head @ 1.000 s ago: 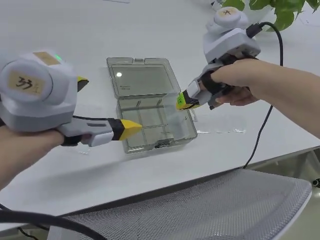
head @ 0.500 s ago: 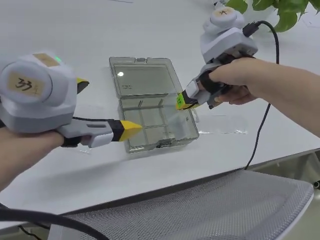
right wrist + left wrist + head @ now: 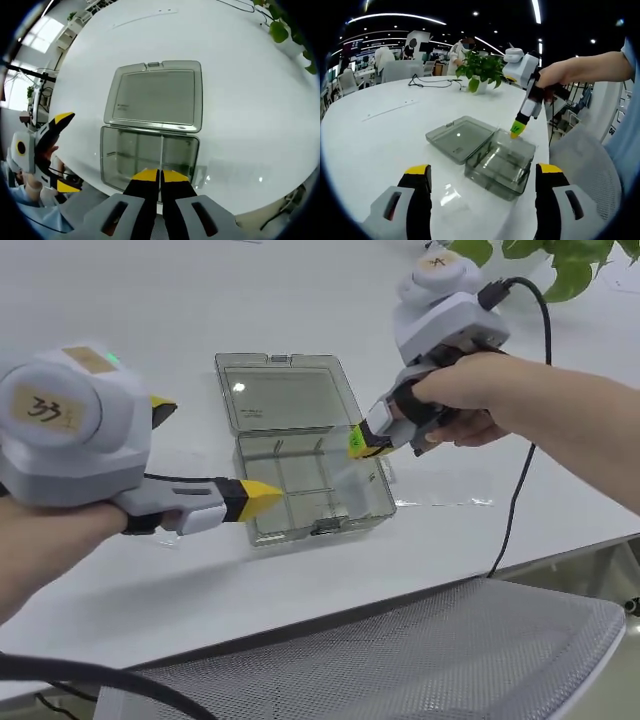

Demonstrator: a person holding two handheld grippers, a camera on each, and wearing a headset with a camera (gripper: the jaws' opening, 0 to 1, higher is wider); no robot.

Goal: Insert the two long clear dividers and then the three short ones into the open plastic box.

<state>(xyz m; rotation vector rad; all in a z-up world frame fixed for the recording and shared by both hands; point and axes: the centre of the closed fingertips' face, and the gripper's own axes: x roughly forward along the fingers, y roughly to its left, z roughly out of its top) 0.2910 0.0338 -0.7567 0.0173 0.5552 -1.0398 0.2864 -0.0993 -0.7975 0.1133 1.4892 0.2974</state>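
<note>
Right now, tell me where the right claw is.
Head view: the yellow-tipped right claw hovers over the right edge of the open smoky clear plastic box.

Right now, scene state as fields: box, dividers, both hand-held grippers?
box: grey translucent plastic box on white table, lid open flat
dividers: clear dividers seated inside, count unclear; clear strips lying on the table right of the box
left hand-held gripper: open, empty, hovering left of the box
right hand-held gripper: shut, tips over the box's right side; held piece unclear
</note>
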